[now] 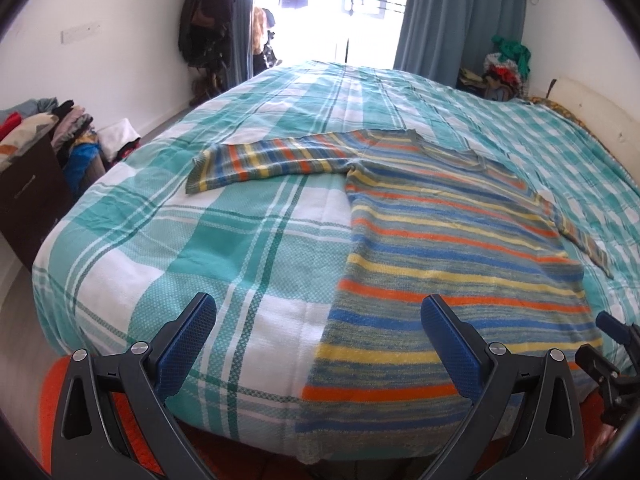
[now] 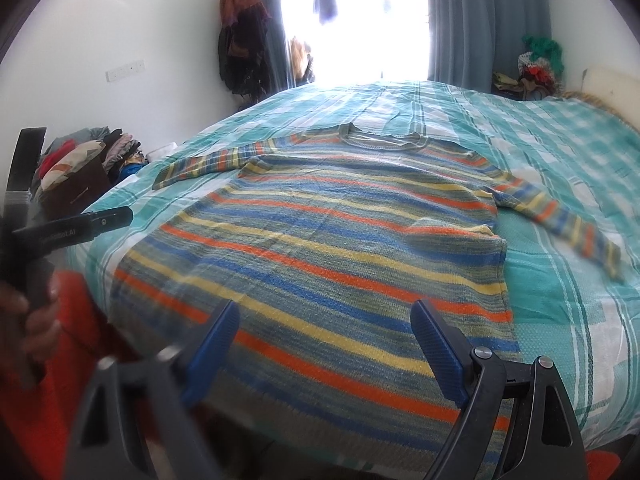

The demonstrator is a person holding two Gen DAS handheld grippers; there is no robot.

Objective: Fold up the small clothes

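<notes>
Now both my grippers — left (image 1: 318, 322) and right (image 2: 324, 328) — gape empty over the striped knit sweater (image 2: 328, 240), collar at twelve o'clock, on the teal plaid bedspread (image 1: 224, 240).

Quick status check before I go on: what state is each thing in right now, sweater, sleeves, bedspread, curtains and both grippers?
Striped sweater: spread flat, unfolded, neck away from the grippers.
Left sleeve: stretched out sideways.
Right sleeve: angled outward, flat.
Checked bedspread: laid out, lightly wrinkled.
Curtains: drawn apart.
Left gripper: open, empty.
Right gripper: open, empty, above the hem.
</notes>
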